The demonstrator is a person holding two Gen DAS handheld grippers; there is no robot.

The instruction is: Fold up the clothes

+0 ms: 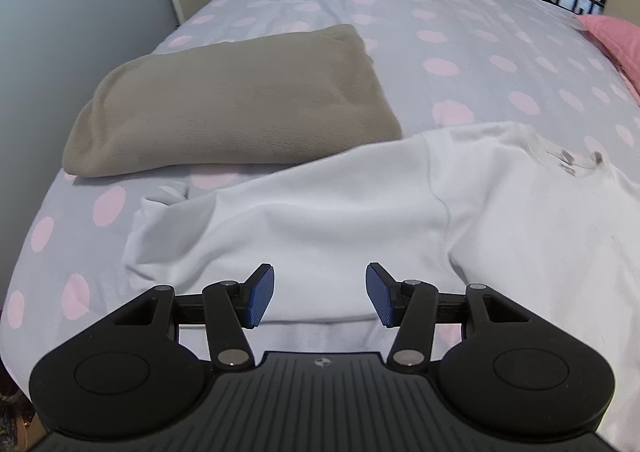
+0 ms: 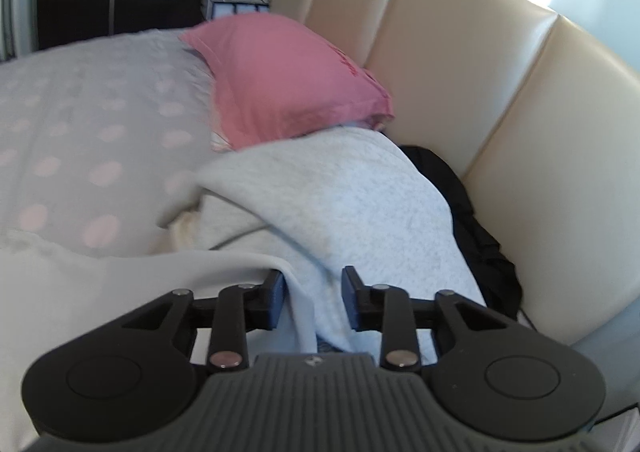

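Note:
A white sweatshirt (image 1: 360,219) lies spread on the bed, its sleeve stretching left and its neck at the right. My left gripper (image 1: 320,294) is open, hovering just above the sleeve's lower edge, holding nothing. A folded tan garment (image 1: 236,107) lies beyond it on the left. In the right wrist view, my right gripper (image 2: 314,298) is open, its jaws standing either side of a fold of light grey cloth (image 2: 340,203) from a heap of clothes. The white sweatshirt (image 2: 80,292) lies at the lower left there.
The bed (image 1: 460,35) has a grey cover with pink dots. A pink pillow (image 2: 288,79) lies by the beige padded headboard (image 2: 500,99). A black garment (image 2: 476,219) sits between heap and headboard. A wall runs along the bed's left side.

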